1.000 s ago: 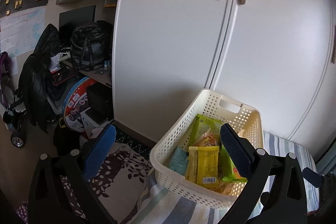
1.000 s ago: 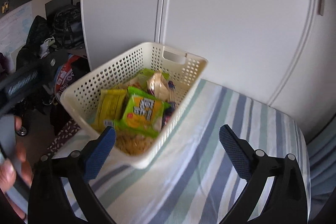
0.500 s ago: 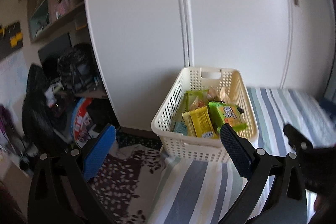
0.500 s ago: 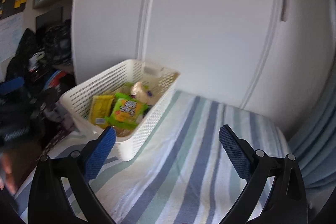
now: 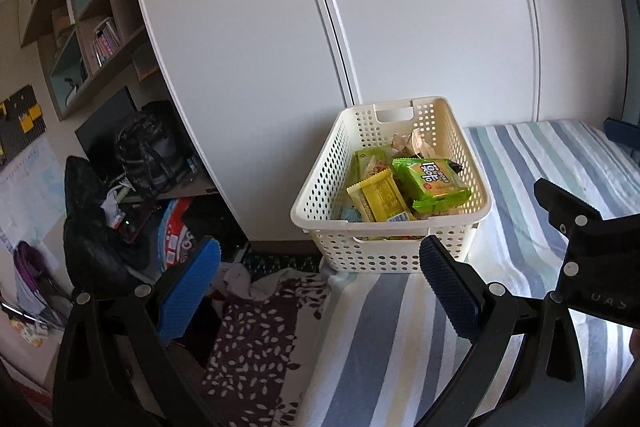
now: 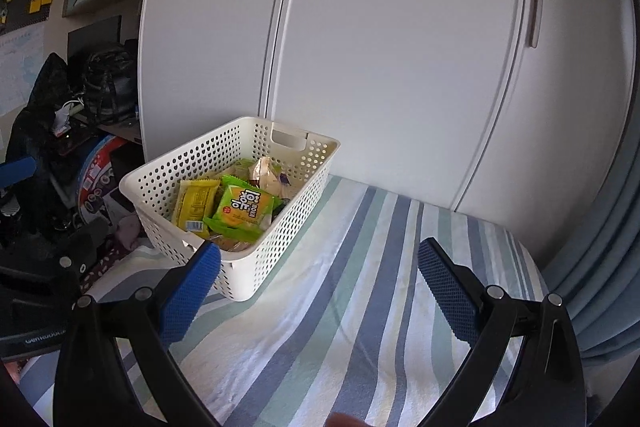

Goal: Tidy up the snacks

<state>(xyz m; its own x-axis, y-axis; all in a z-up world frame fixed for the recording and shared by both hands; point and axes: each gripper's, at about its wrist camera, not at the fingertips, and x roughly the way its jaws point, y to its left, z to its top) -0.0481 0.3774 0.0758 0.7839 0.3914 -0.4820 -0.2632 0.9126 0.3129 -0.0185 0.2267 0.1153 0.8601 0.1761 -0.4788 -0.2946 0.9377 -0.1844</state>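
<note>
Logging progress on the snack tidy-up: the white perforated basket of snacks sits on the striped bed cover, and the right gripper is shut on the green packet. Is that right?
Not quite. The right wrist view shows the right gripper open and empty; the green packet lies inside the basket. The basket does sit on the striped bed cover.
</note>
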